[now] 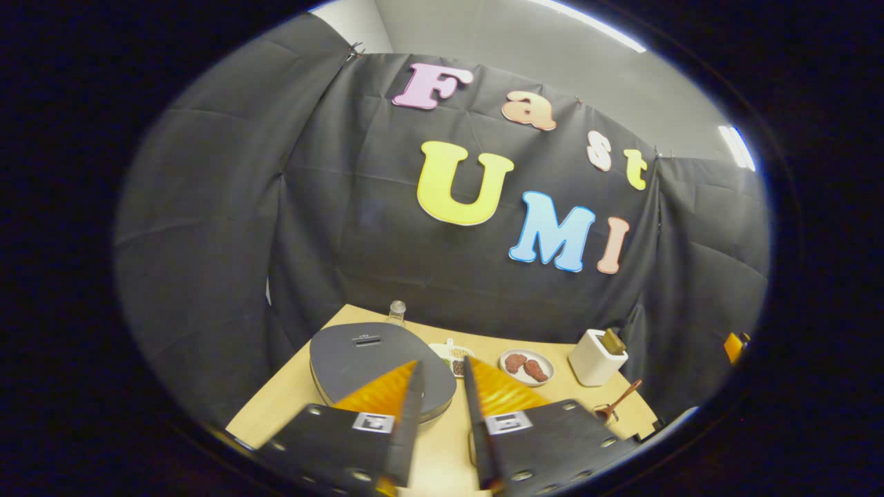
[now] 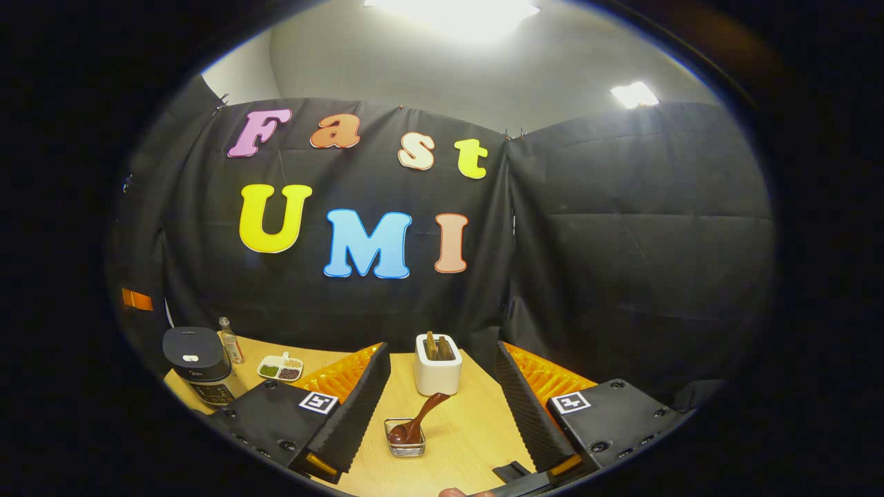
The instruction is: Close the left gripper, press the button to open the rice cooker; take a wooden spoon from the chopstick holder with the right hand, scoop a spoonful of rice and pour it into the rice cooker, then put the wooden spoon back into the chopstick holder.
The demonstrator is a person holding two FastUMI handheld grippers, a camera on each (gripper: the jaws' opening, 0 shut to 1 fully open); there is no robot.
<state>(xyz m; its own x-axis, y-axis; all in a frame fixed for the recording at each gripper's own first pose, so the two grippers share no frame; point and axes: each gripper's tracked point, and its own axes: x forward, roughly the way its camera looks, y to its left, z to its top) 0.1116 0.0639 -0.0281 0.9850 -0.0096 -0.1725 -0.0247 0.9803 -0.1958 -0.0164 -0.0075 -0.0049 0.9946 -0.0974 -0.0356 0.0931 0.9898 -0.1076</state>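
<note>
— Where does the rice cooker (image 1: 376, 366) stand on the table (image 1: 290, 393)?

— Lid down, directly under the left gripper (image 1: 442, 386), whose fingers stand slightly parted, holding nothing; likely nearest for the button.

— And the spoon?

— Right of the cooker: chopstick holder (image 2: 438, 373), then a wooden spoon (image 2: 416, 421) leaning in a wire basket (image 2: 405, 442), handle toward the holder. The right gripper (image 2: 442, 400) gapes wide, empty.

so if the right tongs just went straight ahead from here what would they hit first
Probably the wooden spoon resting in the small wire basket, which sits between the open right tongs. The white chopstick holder stands just behind it. Depth is hard to judge, so the tongs may pass above the spoon.
</note>
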